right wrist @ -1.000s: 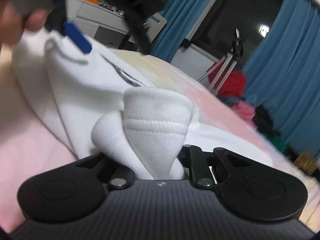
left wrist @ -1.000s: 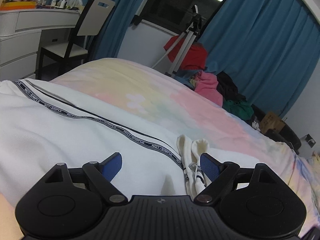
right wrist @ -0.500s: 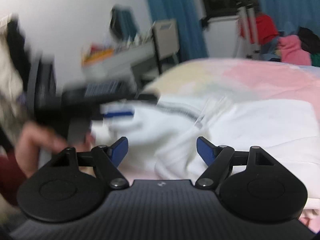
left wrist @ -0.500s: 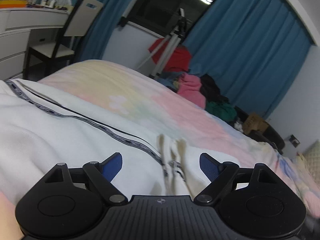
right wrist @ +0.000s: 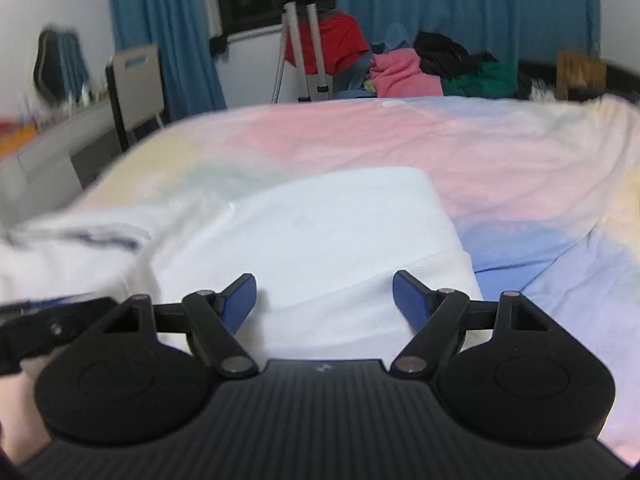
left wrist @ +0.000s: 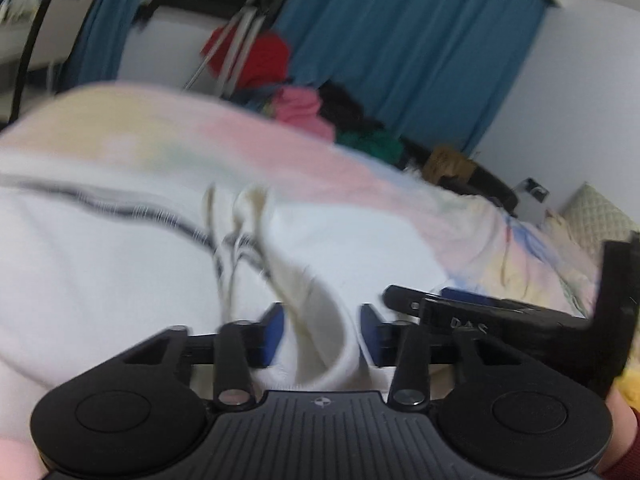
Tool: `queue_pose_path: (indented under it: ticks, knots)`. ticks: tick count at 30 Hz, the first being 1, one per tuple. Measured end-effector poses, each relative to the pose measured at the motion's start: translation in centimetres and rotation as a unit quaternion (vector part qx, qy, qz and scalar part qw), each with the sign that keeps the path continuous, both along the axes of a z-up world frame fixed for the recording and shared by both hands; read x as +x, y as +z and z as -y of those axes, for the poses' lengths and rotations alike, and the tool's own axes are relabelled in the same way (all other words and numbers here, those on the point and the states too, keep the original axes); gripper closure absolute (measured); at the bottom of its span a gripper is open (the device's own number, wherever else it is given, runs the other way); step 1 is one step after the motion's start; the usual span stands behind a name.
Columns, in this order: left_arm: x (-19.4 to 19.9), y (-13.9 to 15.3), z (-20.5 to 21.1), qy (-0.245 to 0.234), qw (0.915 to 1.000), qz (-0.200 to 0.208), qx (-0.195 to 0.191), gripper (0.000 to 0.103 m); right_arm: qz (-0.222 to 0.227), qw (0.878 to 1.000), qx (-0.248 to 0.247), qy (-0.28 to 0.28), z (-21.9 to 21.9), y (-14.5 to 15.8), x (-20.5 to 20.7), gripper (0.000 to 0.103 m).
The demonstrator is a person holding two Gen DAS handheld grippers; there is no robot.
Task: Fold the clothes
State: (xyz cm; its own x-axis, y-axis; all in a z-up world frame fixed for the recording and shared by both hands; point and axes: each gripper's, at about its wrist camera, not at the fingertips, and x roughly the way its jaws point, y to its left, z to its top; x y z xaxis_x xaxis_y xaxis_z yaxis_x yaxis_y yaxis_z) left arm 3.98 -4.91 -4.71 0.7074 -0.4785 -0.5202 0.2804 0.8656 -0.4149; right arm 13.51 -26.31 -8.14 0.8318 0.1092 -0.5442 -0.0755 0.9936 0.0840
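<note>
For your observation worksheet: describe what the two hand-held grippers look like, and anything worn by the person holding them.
Both the left gripper and the right gripper are matte black, with a ribbed central body, two rounded disc-shaped housings, hinged link arms with silver pivot pins, and blue pads on the jaws. A small round emblem sits at the body's top centre. A dark red sleeve shows at the left wrist view's lower right edge.
</note>
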Motion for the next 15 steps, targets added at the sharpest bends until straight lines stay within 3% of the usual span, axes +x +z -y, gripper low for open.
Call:
queue_pose_path:
  ticks: [1,3,8,15]
  knots:
    - [0.3,-0.4,-0.3,0.004,0.9999,-0.011,-0.013,0.093,-0.002,1.0,-0.01,0.001,-0.2,-0.4,0.1,0.026]
    - [0.7,-0.8,-1.1,0.013,0.9986,-0.027,-0.043,0.098,-0.004,1.0,-0.024,0.003,-0.5,-0.9,0.1,0.025]
    - [-0.1,0.0,-3.2,0.033,0.9904,-0.062,-0.119,0.099,-0.006,1.0,-0.014,0.003,0.2,-1.2,-0.1,0.026]
    - [1.0,-2.4,-2.6,0.047,0.9918,-0.099,-0.066,0.098,-0.007,0.999,-0.035,0.006,-0.8,-1.9,-0.1,0.026]
